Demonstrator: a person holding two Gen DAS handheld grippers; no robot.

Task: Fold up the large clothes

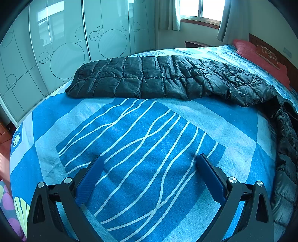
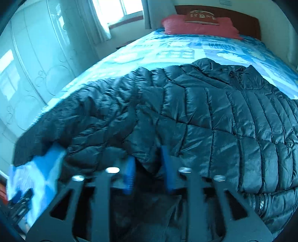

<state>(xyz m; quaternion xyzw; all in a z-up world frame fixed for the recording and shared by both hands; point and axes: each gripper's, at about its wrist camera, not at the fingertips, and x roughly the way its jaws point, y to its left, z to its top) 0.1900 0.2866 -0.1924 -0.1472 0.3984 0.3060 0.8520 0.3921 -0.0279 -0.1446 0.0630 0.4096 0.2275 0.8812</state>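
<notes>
Left wrist: over the bed (image 1: 55, 119), tilted down, jacket (image 1: 149, 78) well ahead.
Right wrist: close above the jacket (image 2: 204, 111), facing the headboard (image 2: 232, 14).
Shared: jacket, bed, pillow (image 1: 260, 57).

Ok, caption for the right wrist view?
Right gripper open over the black puffer jacket spread on the bed.

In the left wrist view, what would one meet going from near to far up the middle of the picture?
Left gripper, open over the blue bedsheet → black quilted jacket lying across the bed → pale wall corner → window.
</notes>
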